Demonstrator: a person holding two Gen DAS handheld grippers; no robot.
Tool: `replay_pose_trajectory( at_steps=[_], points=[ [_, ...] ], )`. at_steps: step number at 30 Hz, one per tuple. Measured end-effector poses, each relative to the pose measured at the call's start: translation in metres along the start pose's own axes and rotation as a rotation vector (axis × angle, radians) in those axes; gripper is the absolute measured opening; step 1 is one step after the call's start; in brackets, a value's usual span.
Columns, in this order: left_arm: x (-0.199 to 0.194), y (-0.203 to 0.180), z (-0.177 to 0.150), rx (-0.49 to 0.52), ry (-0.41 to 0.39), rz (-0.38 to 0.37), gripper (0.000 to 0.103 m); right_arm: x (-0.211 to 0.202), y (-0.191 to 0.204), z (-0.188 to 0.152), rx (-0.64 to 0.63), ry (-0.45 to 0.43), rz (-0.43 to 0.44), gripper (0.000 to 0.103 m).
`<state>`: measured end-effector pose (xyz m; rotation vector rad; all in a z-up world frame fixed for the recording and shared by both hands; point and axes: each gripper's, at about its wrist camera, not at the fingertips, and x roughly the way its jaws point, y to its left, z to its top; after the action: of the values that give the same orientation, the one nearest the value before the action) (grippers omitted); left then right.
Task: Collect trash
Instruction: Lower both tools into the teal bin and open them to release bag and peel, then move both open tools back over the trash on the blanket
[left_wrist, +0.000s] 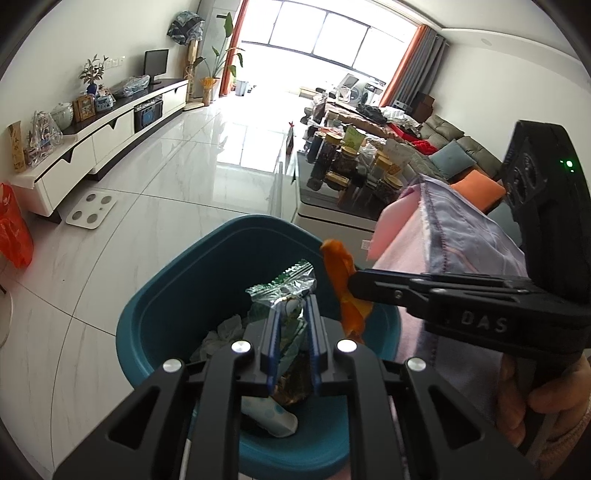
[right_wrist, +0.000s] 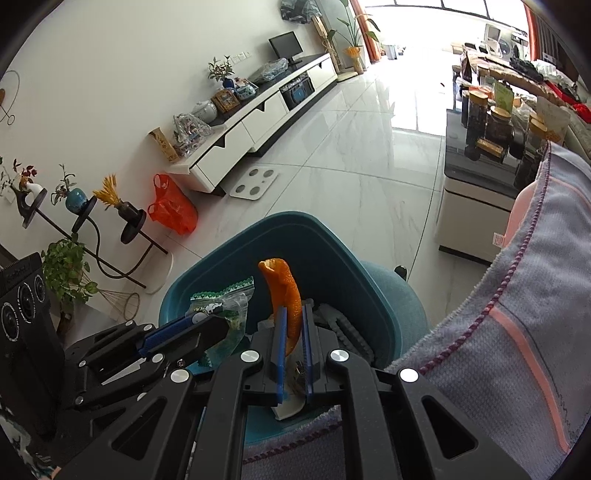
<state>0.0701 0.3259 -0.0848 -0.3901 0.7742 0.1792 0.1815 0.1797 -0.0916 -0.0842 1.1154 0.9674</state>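
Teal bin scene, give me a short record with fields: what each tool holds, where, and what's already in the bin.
bin: teal bin, on the white tiled floor
left tool: shut on a crumpled foil snack wrapper, over the bin
right tool: shut on an orange peel, over the bin
already inside: crumpled tissue; white dotted packet

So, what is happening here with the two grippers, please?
A person is collecting trash with two handheld grippers. The left gripper holds a foil wrapper and the right gripper holds an orange peel, both over the blue bin. Crumpled tissue already lies in the bin. Nothing is dropped yet.
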Motion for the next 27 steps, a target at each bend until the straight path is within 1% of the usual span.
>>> replay_pose_trajectory(
  at_steps=[2,3,4,5,7,12,16,18,21,23,24,27],
  points=[
    [0.004,0.003,0.001,-0.006,0.008,-0.003,0.023,0.000,-0.002,0.001,0.009,0.001,0.001,0.010],
    [0.006,0.004,0.002,-0.009,0.013,-0.001,0.029,0.000,-0.002,0.001,0.010,0.001,0.004,0.010],
    [0.009,0.007,0.002,-0.016,0.019,-0.001,0.032,0.000,-0.002,0.001,0.009,-0.001,0.006,0.010],
    [0.011,0.009,0.002,-0.021,0.024,-0.005,0.033,-0.001,-0.002,0.000,0.009,-0.005,0.010,0.010],
    [0.015,0.013,0.001,-0.037,0.036,-0.011,0.038,-0.003,-0.004,-0.001,0.017,-0.013,0.017,0.010],
    [0.014,0.017,-0.003,-0.041,0.040,-0.035,0.042,-0.013,-0.012,-0.006,0.029,-0.031,0.035,0.010],
    [0.007,0.015,-0.005,-0.033,0.027,-0.049,0.043,-0.026,-0.017,-0.013,0.035,-0.050,0.040,0.011],
    [0.000,0.011,-0.005,-0.029,0.009,-0.058,0.043,-0.034,-0.021,-0.017,0.036,-0.062,0.046,0.011],
    [-0.016,0.003,-0.006,-0.014,-0.030,-0.073,0.043,-0.050,-0.027,-0.025,0.032,-0.084,0.048,0.017],
    [-0.030,-0.004,-0.007,0.006,-0.065,-0.087,0.046,-0.062,-0.032,-0.031,0.026,-0.104,0.048,0.018],
    [-0.037,-0.011,-0.008,0.022,-0.080,-0.102,0.048,-0.069,-0.033,-0.035,0.023,-0.115,0.045,0.021],
    [-0.055,-0.029,-0.011,0.073,-0.116,-0.131,0.049,-0.093,-0.040,-0.048,0.011,-0.152,0.031,0.028]
  ],
)
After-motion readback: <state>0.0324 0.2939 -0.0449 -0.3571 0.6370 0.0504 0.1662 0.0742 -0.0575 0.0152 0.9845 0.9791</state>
